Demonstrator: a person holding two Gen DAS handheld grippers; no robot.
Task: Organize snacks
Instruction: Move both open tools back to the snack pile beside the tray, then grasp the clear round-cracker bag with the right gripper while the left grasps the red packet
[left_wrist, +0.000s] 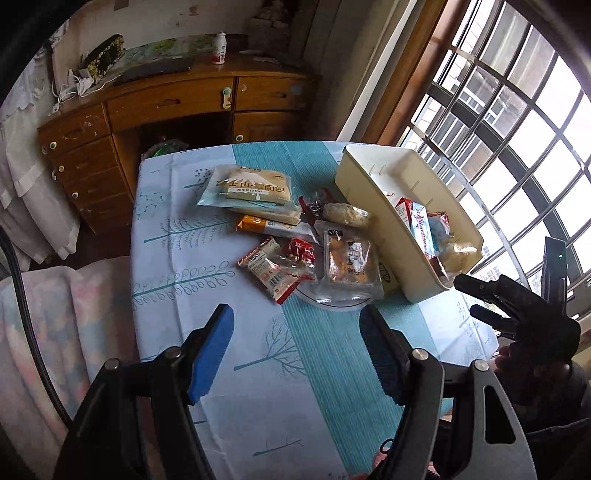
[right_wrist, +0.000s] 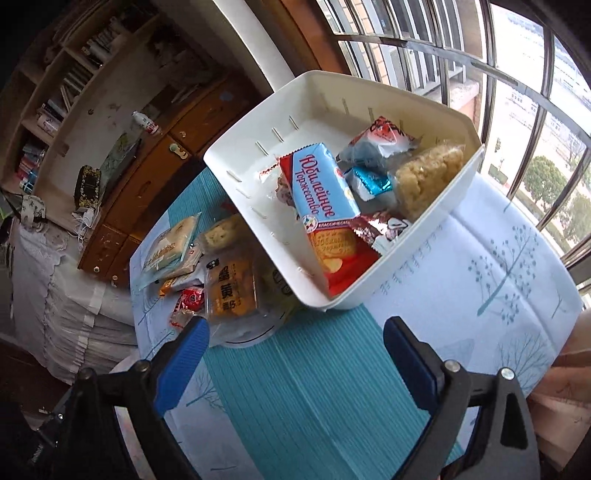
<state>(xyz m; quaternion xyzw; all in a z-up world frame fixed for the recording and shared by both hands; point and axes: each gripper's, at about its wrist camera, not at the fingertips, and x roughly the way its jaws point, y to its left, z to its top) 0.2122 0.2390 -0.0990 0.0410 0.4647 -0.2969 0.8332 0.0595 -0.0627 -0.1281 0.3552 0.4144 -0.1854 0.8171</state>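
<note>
A white bin stands on the table's right side by the window. It holds several snacks, among them a blue and red biscuit packet and a rice cake. To its left lies a loose pile: a bread packet, a clear pastry packet, a red and white wrapper and a wrapped rice cake. My left gripper hangs open and empty just short of the pile. My right gripper stands wide open and empty before the bin's near corner.
A blue tree-print cloth covers the table, and a clear plate lies under part of the pile. A wooden desk stands behind, a barred window at the right, a covered bed at the left. A hand shows at right.
</note>
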